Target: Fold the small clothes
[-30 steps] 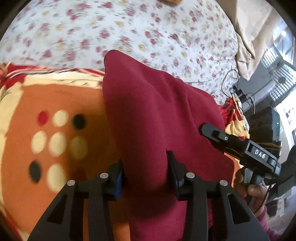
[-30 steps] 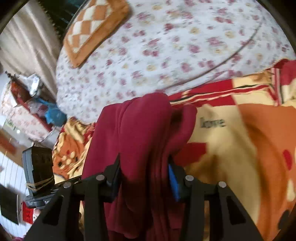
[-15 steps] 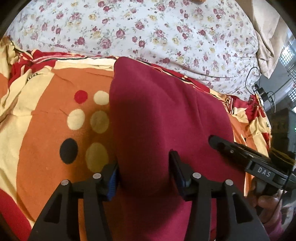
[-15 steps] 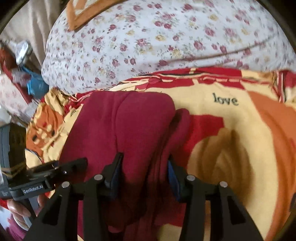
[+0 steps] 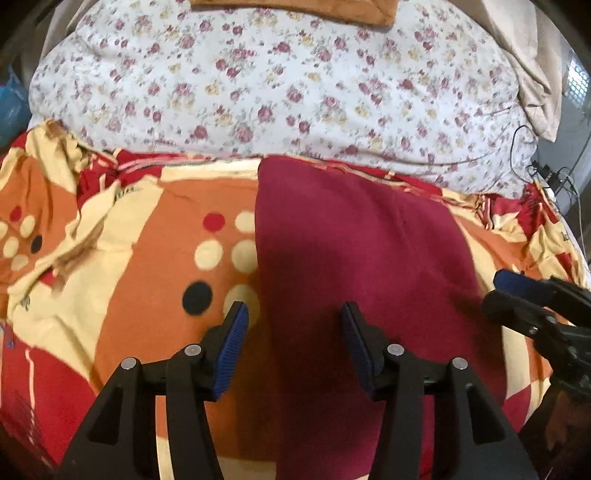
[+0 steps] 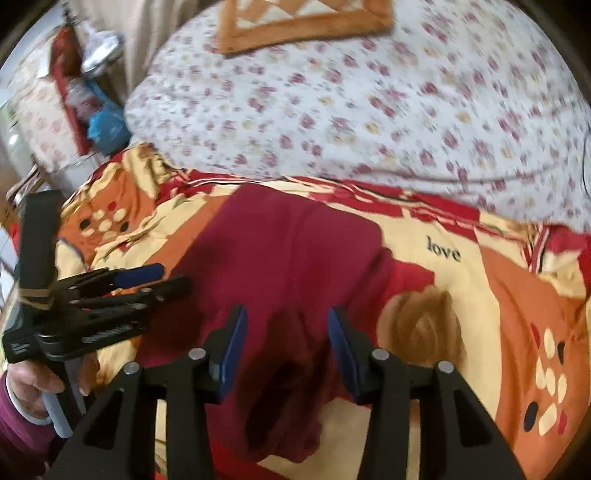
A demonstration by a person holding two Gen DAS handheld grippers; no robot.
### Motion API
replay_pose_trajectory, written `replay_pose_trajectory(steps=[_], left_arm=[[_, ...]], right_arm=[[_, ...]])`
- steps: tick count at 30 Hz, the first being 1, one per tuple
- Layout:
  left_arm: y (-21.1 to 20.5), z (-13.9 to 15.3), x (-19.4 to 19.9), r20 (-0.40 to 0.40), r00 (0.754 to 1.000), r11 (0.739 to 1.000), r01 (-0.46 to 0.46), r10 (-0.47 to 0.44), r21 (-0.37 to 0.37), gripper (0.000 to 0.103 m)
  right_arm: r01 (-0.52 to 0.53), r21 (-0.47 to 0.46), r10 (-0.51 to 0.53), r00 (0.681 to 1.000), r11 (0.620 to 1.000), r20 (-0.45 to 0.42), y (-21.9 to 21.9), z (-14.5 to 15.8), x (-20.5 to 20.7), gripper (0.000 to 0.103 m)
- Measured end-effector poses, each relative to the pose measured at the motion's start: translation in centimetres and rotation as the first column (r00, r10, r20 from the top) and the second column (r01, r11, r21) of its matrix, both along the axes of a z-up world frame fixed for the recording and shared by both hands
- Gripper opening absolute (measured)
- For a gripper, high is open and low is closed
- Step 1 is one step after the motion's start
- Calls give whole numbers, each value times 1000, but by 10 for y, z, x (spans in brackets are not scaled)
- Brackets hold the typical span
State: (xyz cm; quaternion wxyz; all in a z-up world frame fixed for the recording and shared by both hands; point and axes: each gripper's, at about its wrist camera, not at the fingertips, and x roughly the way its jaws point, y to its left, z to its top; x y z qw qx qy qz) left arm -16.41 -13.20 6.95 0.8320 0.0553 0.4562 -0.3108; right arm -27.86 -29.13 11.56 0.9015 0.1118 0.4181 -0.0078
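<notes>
A maroon garment (image 5: 351, 258) lies spread flat on the orange, cream and red blanket (image 5: 129, 295), its far edge close to the floral quilt. My left gripper (image 5: 293, 325) hovers open over the garment's near left edge; its pads (image 5: 236, 332) touch no cloth. In the right wrist view it shows from the side (image 6: 173, 278), left of the garment (image 6: 288, 251). My right gripper (image 6: 286, 328) is at the near right corner, where bunched maroon cloth sits between its pads (image 6: 338, 339). From the left wrist view it is at the garment's right edge (image 5: 496, 291).
A white floral quilt (image 5: 295, 92) rises behind the blanket, with an orange checked mat (image 6: 303, 26) on it. Beige cloth (image 5: 524, 55) and cables (image 5: 546, 173) are at the far right. A blue bag (image 6: 107, 129) and clutter stand at the left. A hand (image 6: 29, 387) grips the left tool's handle.
The garment went from held up to lying flat on the blanket. My left gripper opened and let it go. The right gripper swung toward the right edge, cloth still between its pads.
</notes>
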Motion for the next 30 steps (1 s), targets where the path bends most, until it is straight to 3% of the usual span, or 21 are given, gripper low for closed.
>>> replay_pose_trajectory(steps=[6,9,18,23,30], left_arm=[[-5,-4,-8,37,999,1000,-7,7,0,41],[-5,-5,-11,42,999,1000,-12,12,-4,41],[-1,-2,-18,55,998,1000,-29,29,-5,41],[3,6,-26,106,993,998,-57,56,1,41],[13,13,-31,131,988,997,-77,78,-14,41]], right_arm=[[-32,-129,21,996,991,-91,17,-31,5,38],[-9,-83,1,995,996,-99,8,-47,1,37],[42,-41,-46,995,998,-94,9,-35,-8,38],[93,-58,-96,994,994,-51,12,-19,-16,62],[152,-89,-153,988,984,-10,16,-6,-23,75]])
